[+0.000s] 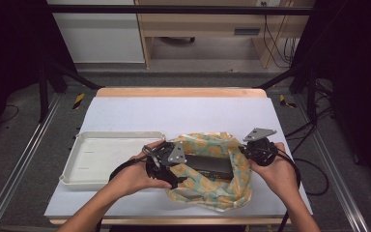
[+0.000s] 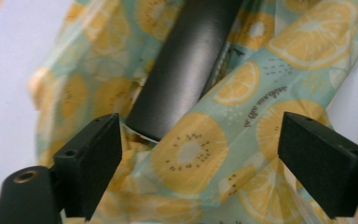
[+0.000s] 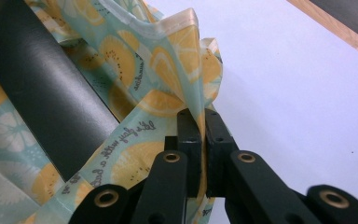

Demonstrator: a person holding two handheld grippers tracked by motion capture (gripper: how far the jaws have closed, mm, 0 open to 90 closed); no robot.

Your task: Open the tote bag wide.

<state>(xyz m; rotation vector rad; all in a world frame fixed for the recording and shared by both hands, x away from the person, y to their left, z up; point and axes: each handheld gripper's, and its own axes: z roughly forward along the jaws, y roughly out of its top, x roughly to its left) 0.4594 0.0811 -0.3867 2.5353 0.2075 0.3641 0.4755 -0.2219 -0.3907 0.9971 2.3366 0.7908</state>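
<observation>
A teal cloth (image 1: pixel 222 191) printed with lemon and kiwi slices lies bunched around a long black box (image 1: pixel 207 165) at the table's front. My left gripper (image 1: pixel 175 178) is at the cloth's left side. In the left gripper view its jaws (image 2: pixel 200 172) stand wide open over the cloth (image 2: pixel 191 154), just short of the black box (image 2: pixel 186 65), and the pads press on nothing. My right gripper (image 1: pixel 248 151) is at the cloth's right edge. In the right gripper view it (image 3: pixel 200 149) is shut on a raised fold of the cloth (image 3: pixel 177 60), beside the box (image 3: pixel 42 93).
A shallow cream tray (image 1: pixel 82 174) sits left of the cloth, close to my left hand. The white mat (image 1: pixel 183 111) on the table stretches bare behind the cloth. The table's wooden front edge (image 1: pixel 174 221) is near my forearms.
</observation>
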